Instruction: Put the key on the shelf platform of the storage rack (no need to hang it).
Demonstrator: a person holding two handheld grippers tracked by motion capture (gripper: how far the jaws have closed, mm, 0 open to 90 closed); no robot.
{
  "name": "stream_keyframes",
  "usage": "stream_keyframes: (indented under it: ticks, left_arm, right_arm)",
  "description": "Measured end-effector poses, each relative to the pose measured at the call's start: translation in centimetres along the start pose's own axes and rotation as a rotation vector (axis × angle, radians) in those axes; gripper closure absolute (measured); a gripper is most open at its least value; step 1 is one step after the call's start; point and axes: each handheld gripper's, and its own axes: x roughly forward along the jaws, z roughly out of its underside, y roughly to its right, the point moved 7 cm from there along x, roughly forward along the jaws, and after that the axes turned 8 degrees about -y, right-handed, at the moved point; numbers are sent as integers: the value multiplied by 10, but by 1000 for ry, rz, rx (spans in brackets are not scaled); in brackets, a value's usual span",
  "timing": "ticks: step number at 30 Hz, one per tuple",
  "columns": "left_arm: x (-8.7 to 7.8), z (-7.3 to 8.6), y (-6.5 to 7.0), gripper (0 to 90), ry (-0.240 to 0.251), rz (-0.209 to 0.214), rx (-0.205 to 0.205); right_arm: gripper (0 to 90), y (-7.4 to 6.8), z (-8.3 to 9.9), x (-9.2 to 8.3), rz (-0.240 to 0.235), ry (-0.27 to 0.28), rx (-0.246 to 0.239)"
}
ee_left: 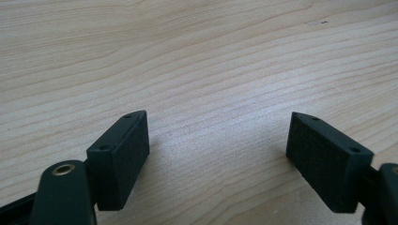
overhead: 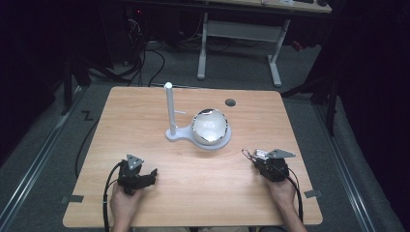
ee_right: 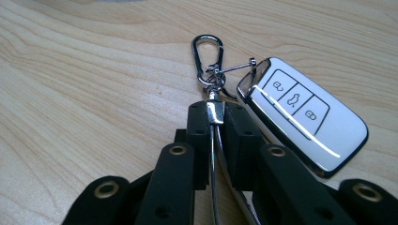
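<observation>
1. My right gripper (ee_right: 217, 117) has its fingers (ee_right: 199, 136) closed tight on the thin metal strap of a key ring (ee_right: 210, 70). The strap runs back between the two black fingers.
2. A white car key (ee_right: 300, 115) hangs on that ring. It lies flat on the bench (ee_right: 84, 84), just right of my fingers, buttons up.
3. From above, the key bunch (overhead: 252, 153) sits at the near right of the bench (overhead: 145, 203), at the tip of my right gripper (overhead: 261, 159).
4. I think the key is light and hard, with a shiny shell that could slip. The ring and clip are loose and will swing, so the strap looks like the best place to hold.
5. My left gripper (ee_left: 218, 140) has its fingers (ee_left: 122, 154) wide open. They hold nothing, just bare wood between them. It rests at the near left (overhead: 138, 175).
6. In the middle of the bench stands a white stand with a tall post (overhead: 169, 108) and a small peg on its side.
7. A shiny round bowl (overhead: 210, 126) sits on the stand's base. I cannot tell if anything is inside it.
</observation>
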Motion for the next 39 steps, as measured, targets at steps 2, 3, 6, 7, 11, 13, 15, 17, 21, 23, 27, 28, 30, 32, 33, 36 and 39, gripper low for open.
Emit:
stream_keyframes:
  ticks: [2, 3, 6, 7, 11, 13, 15, 17, 21, 23, 27, 28, 30, 32, 33, 36, 39]
  left_arm:
    - [0, 0, 0, 219, 0, 0, 2]
    - [0, 0, 0, 219, 0, -1, 2]
    - [0, 0, 0, 219, -2, -2, 5]
    - [0, 0, 0, 219, -2, -2, 5]
    - [0, 0, 0, 219, -1, -3, 5]
    - [0, 0, 0, 219, -1, -2, 4]
    - [0, 0, 0, 219, -2, -2, 4]
    - [0, 0, 0, 219, -3, -2, 5]
    - [0, 0, 0, 219, -2, -3, 5]
    - [0, 0, 0, 219, -2, -3, 5]
    - [0, 0, 0, 219, -2, -3, 5]
    - [0, 0, 0, 219, -2, -3, 5]
    - [0, 0, 0, 219, -2, -3, 5]
    - [0, 0, 0, 219, -3, -1, 5]
    - [0, 0, 0, 219, -3, -1, 4]
    - [0, 0, 0, 219, -3, -1, 4]
    - [0, 0, 0, 219, -1, -2, 3]
  right_arm:
    - [819, 0, 0, 0, 0, 1, -6]
    - [820, 1, 0, 0, -1, 1, -2]
    - [820, 2, 0, -1, -11, 12, 15]
    - [820, 3, -1, -2, -19, 18, 21]
    - [821, 2, -2, -7, -33, 29, 22]
    - [821, 2, -2, -9, -37, 27, 23]
    - [821, 3, -2, -11, -47, 35, 29]
    - [821, 5, -3, -15, -62, 48, 41]
    - [822, 7, -5, -25, -109, 88, 86]
    - [822, 7, -6, -28, -120, 98, 93]
    - [821, 7, -10, -38, -114, 112, 78]
    - [821, 7, -12, -41, -113, 121, 75]
    - [821, 8, -16, -47, -127, 144, 90]
    - [821, 9, -19, -51, -139, 164, 107]
    - [821, 10, -20, -53, -144, 175, 112]
    - [822, 12, -24, -59, -140, 190, 108]
    - [822, 10, -27, -64, -138, 198, 95]
